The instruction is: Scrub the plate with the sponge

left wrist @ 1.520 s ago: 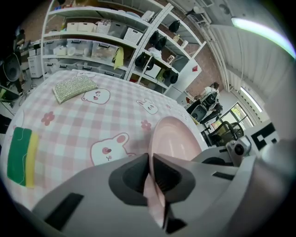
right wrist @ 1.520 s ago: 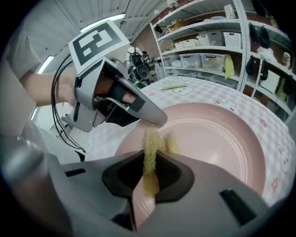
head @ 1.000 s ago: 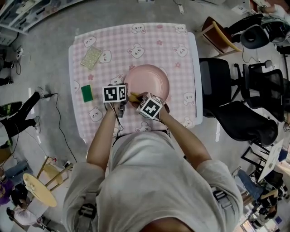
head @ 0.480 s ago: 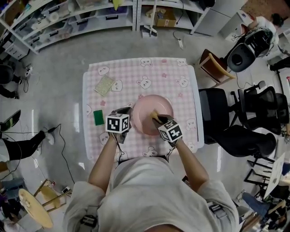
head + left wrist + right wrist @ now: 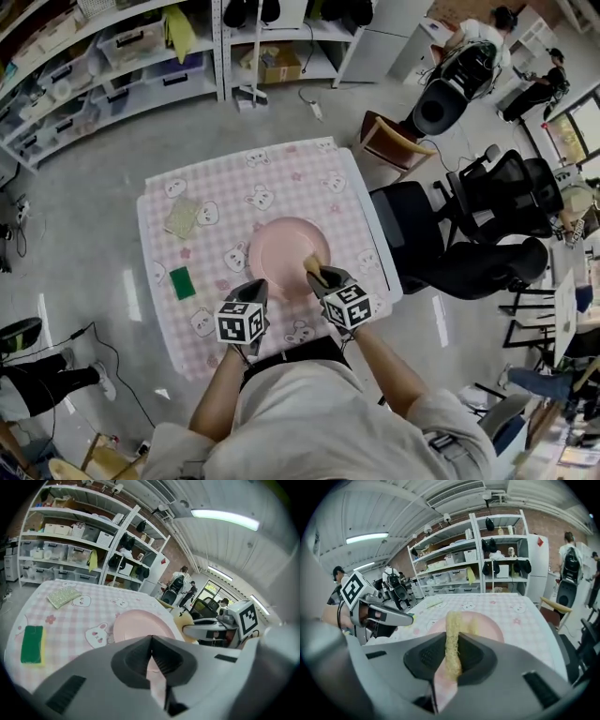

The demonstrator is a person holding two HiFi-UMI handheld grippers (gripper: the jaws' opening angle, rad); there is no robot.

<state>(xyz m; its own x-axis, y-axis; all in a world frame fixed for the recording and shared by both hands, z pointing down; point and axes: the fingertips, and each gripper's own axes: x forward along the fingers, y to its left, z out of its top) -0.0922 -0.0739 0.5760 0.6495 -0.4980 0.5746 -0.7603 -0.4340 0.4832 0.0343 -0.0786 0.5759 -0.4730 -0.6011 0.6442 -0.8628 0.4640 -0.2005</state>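
Fingers of my right gripper clamp the yellow sponge at five o'clock on the pink plate, while those of my left gripper, at seven, seem pressed together, empty.

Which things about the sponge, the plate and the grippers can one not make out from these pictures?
1. Whether the yellow sponge touches the pink plate: in the right gripper view the right gripper's own jaws hide its lower end; in the head view it is too small.
2. The plate's near rim: in the left gripper view the left gripper's body covers it.
3. Dirt or foam on the plate: too small to tell.
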